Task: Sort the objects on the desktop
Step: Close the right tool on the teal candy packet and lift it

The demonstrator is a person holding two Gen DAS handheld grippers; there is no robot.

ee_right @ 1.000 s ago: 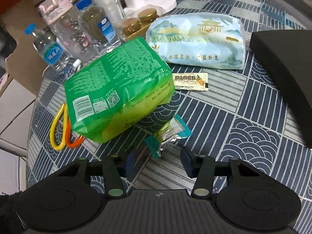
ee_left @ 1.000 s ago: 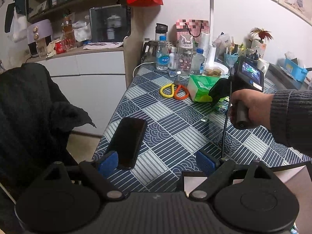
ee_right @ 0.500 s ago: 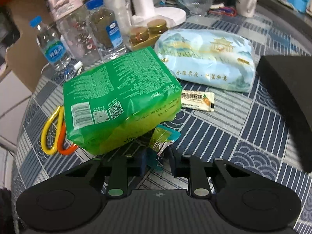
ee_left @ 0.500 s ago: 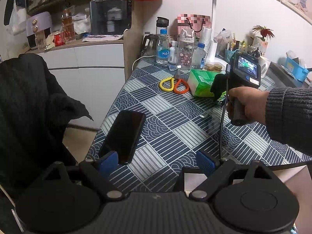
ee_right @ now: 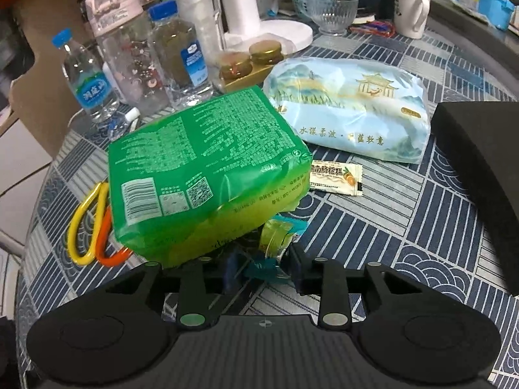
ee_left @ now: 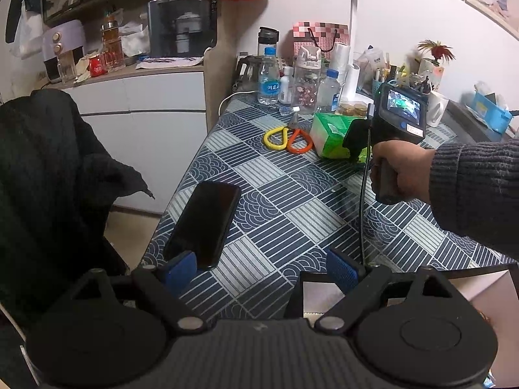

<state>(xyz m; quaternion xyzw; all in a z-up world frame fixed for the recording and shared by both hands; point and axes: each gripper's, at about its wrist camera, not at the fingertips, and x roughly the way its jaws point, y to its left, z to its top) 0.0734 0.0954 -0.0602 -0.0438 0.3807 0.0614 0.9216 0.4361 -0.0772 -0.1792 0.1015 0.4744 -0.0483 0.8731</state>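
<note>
The right gripper (ee_right: pixel 261 267), which pinched the wrapper (ee_right: pixel 275 243) moments ago, is opening again with the wrapper between its jaws just below the green pack (ee_right: pixel 207 168) (grip likely lost), while the left gripper (ee_left: pixel 259 267) hangs wide and empty.

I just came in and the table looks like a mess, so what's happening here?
A person is sorting a cluttered patterned table with a hand-held gripper in each hand. The right hand-held gripper is down at a small teal and green snack wrapper lying at the edge of a big green plastic package; its jaws are opening with the wrapper between them. The left hand-held gripper hangs open and empty over the near table edge, beside a black smartphone.
</note>
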